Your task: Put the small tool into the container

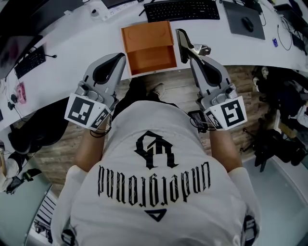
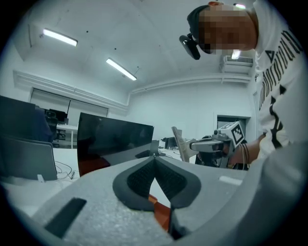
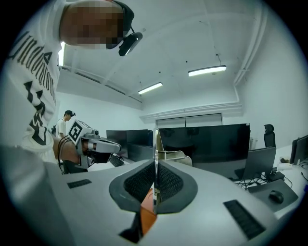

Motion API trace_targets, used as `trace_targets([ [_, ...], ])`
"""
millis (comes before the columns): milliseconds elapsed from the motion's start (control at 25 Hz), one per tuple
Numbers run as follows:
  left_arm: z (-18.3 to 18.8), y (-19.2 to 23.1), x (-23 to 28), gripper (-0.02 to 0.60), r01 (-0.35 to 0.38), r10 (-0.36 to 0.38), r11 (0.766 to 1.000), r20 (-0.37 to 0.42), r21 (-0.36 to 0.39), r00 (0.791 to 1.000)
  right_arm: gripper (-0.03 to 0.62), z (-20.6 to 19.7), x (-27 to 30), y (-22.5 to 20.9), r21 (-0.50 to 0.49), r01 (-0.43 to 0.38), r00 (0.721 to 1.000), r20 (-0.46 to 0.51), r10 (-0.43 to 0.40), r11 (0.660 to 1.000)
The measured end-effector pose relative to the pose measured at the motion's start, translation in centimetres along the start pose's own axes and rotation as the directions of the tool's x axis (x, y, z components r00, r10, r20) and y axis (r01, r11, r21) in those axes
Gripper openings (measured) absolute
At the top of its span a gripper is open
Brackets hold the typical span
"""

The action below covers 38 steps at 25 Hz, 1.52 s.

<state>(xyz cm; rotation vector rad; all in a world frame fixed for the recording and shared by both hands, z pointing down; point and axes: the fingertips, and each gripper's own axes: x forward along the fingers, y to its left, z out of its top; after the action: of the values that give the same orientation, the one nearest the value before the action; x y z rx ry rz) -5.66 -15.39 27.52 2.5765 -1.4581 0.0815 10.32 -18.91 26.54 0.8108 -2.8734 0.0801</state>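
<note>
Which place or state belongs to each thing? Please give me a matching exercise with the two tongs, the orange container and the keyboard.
Things:
1. left tongs
2. right tongs
3. orange container
4. keyboard

Places or states:
A. shut on the small tool
B. on the desk, beyond the container
C. shut, nothing between them
D. at the near desk edge, empty

Pairs: 1-C, 2-A, 3-D, 4-B.

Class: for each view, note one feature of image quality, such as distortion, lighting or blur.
Head view: fisheye bends the edge of the white desk into an arc. Left gripper view: round black vignette; ceiling lights burn white; mosaic patch at top. Right gripper view: same vignette; the small tool, edge-on, is a sliver.
</note>
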Motion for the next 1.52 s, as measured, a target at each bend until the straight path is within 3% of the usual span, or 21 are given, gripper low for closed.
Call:
trace_targets([
  [280, -2.4, 1.5, 1.1, 0.015, 0.014, -0.017, 0.998, -0.043, -0.067, 0.999, 0.015, -2.0, 3.4, 0.7, -0.015, -0.088, 0.991, -0.101, 0.086, 0.996],
  [640, -5.8, 3.2, 2.8, 0.015, 0.046, -0.058, 0.993, -0.114, -0.105, 0.992, 0.015, -6.4, 7.7, 1.3, 0.021, -0.202, 0.951, -0.234, 0.201, 0.979],
  [840, -8.6, 4.9, 3.5, 0.015, 0.047, -0.071, 0.99, -0.182, -0.134, 0.981, 0.015, -9.3, 9.3, 1.6, 0.042, -0.28, 0.907, -0.315, 0.278, 0.959],
  [1200, -13.8, 7.8, 4.9, 0.015, 0.065, -0.109, 0.983, -0.258, -0.171, 0.96, 0.015, -15.1, 12.4, 1.9, 0.071, -0.324, 0.831, -0.455, 0.32, 0.943],
  [1400, -15.9, 8.6, 5.5, 0.015, 0.077, -0.132, 0.978, -0.289, -0.195, 0.948, 0.015, -18.0, 13.5, 2.3, 0.083, -0.368, 0.771, -0.53, 0.353, 0.926],
  [1520, -16.8, 9.7, 6.1, 0.015, 0.076, -0.14, 0.974, -0.303, -0.214, 0.943, 0.015, -20.0, 14.3, 2.4, 0.102, -0.395, 0.719, -0.584, 0.376, 0.913],
])
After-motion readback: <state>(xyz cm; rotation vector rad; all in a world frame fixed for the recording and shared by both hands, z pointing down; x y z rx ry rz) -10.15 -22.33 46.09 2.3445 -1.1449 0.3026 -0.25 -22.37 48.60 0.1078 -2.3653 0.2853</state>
